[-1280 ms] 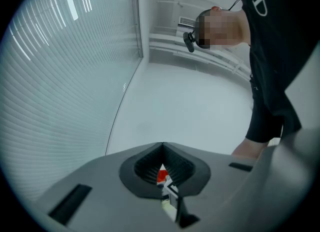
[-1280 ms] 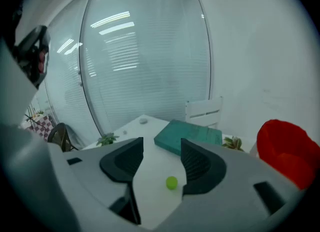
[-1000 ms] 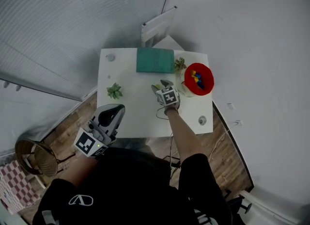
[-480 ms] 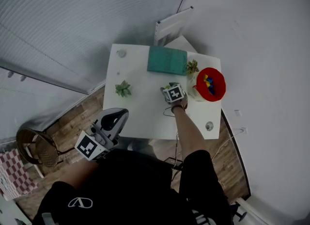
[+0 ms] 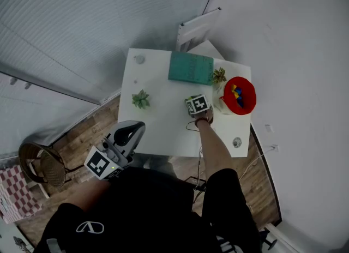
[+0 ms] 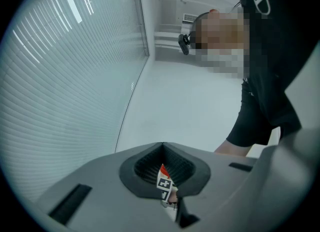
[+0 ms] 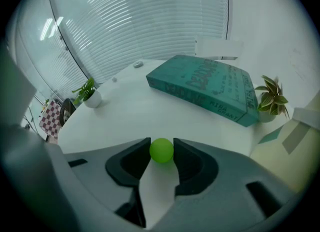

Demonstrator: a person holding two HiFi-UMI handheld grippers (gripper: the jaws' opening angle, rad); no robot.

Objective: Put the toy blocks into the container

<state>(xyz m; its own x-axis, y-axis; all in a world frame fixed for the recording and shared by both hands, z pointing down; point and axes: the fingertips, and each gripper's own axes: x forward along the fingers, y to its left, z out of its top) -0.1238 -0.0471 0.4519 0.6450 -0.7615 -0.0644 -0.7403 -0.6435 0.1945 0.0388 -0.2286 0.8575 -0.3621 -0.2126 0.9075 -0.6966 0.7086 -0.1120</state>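
right hand-held gripper (image 7: 161,152), angled steeply down, has just been closing and pinches green ball (image 7: 161,149).

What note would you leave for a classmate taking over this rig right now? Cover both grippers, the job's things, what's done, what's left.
Left gripper: shut, empty, held by the white table's near edge.
Right gripper: jaws have just been closing, now pinching a green ball on the table.
Red container: at the table's right edge, coloured blocks already inside.
Left: lift the ball, carry it to the container, release.
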